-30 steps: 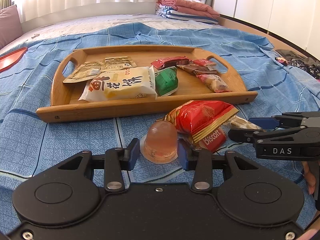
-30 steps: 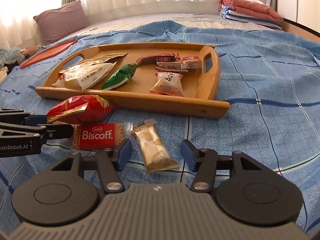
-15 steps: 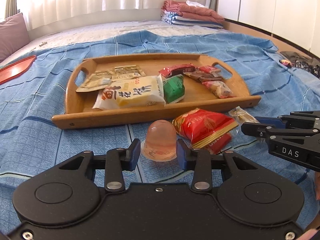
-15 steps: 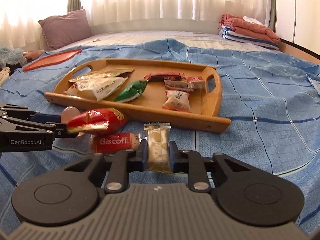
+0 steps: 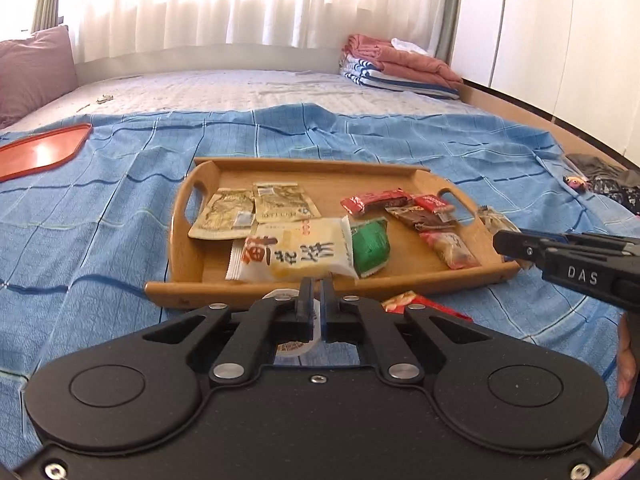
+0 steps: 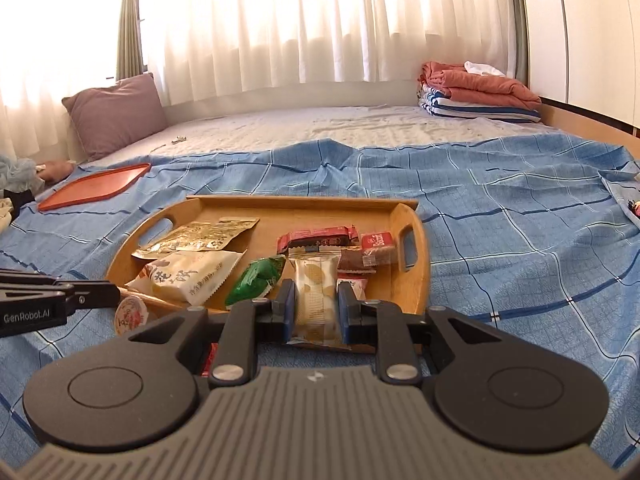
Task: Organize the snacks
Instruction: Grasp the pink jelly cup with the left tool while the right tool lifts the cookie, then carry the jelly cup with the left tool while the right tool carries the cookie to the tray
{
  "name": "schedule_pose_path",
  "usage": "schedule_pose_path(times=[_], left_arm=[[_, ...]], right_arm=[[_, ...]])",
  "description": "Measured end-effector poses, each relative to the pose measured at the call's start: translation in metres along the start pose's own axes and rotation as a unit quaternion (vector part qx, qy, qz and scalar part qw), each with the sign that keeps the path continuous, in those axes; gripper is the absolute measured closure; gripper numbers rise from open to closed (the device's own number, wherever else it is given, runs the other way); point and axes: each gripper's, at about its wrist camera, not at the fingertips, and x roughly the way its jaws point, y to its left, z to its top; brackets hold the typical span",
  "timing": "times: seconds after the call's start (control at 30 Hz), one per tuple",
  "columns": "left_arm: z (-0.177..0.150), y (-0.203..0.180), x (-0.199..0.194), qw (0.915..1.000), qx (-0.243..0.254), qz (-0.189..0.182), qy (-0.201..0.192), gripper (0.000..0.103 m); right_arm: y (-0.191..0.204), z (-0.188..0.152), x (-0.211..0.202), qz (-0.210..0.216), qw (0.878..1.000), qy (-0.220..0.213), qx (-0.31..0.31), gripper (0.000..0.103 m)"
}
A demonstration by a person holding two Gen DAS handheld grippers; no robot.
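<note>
Left gripper (image 5: 316,300) jaws nearly together, pinching the jelly cup (image 6: 131,314) by its rim, right gripper (image 6: 316,308) jaws clamping the biscuit pack (image 6: 316,300), both near the tray's (image 5: 280,293) 6 o'clock edge — the slick cup could slip.

Your colour list, op:
- bedsheet (image 5: 360,140): blue w/ dark-blue & white grid lines
- tray (image 5: 320,172): honey-tan wood
- large pkt (image 5: 296,254): cream, red & black print
- small pkt (image 5: 370,246): green
- two flat pkts (image 5: 256,212): gold-olive
- cracker pkt (image 6: 316,300): clear/cream, your right gripper (image 6: 316,310) pads blue
- flat lid (image 5: 40,154): orange-red
- pillow (image 6: 116,114): mauve
- folded blankets (image 6: 476,88): salmon over blue-white stripe
</note>
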Motion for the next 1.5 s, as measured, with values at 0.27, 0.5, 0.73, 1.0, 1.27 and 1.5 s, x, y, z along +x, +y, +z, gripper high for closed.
schedule_pose_path(times=[0.27,0.5,0.73,1.0,1.27,1.5], left_arm=[[-0.028,0.004,0.004,0.9996,0.015,0.022,-0.008,0.055],[-0.034,0.005,0.032,0.9993,-0.010,0.028,0.022,0.047],[-0.032,0.002,0.044,0.9987,-0.039,0.011,0.030,0.042],[-0.033,0.002,0.054,0.9978,-0.055,0.011,0.037,0.059],[-0.031,-0.002,0.041,0.9990,-0.034,0.019,0.023,0.061],[-0.022,-0.002,0.016,0.9996,-0.016,0.021,-0.011,0.061]], right_arm=[[-0.001,-0.017,0.003,0.004,1.000,0.023,0.007,0.076],[0.004,-0.023,0.004,0.000,1.000,0.028,-0.012,0.076],[0.002,-0.045,-0.006,-0.019,0.999,0.041,-0.031,0.051],[-0.006,-0.067,-0.006,-0.025,0.997,0.068,-0.024,0.036],[0.005,-0.062,0.018,-0.024,0.996,0.078,-0.021,0.055],[0.006,-0.052,0.011,-0.019,0.998,0.066,-0.008,0.076]])
